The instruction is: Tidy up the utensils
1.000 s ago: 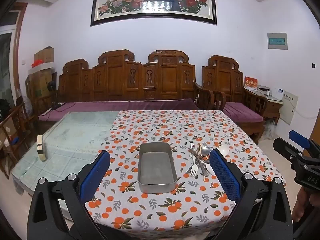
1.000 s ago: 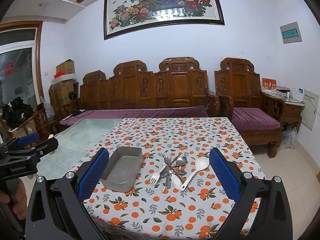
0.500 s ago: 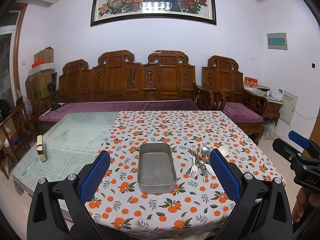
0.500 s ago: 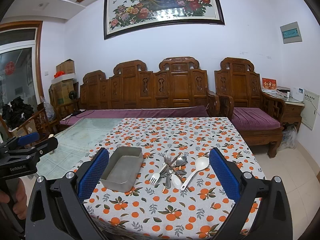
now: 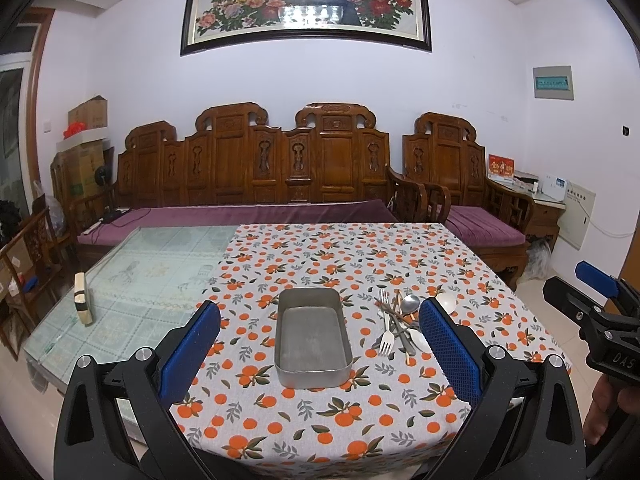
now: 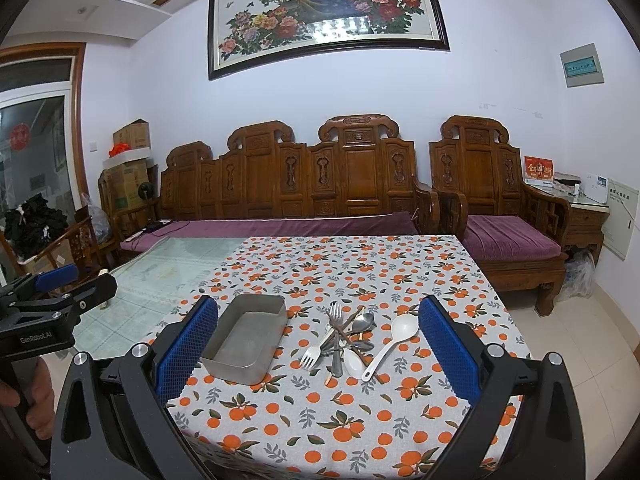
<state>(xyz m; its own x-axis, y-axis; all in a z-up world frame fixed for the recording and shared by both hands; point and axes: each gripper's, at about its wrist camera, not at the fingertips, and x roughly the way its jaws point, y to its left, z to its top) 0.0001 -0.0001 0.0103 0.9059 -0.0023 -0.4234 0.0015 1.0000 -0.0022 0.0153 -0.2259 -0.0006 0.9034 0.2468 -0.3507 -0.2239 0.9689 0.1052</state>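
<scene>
Both the left gripper (image 5: pixel 320 344) and the right gripper (image 6: pixel 318 344) are held wide apart with nothing between the jaws, short of the table. An empty metal tray (image 6: pixel 248 338) is set on the orange-patterned tablecloth (image 6: pixel 340 424), with a tangled pile of utensils (image 6: pixel 346 338) just beside it on the right. Within the pile, forks, spoons and a white ladle (image 6: pixel 390 340) are overlapped, so a count cannot be made, and part of it is hidden behind the left gripper's finger in the left wrist view.

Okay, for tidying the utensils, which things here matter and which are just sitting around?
For the job:
metal tray
utensil pile
white spoon
left gripper and right gripper, both open

Just lying about:
small block on the glass tabletop
cardboard boxes
wooden bench
</scene>
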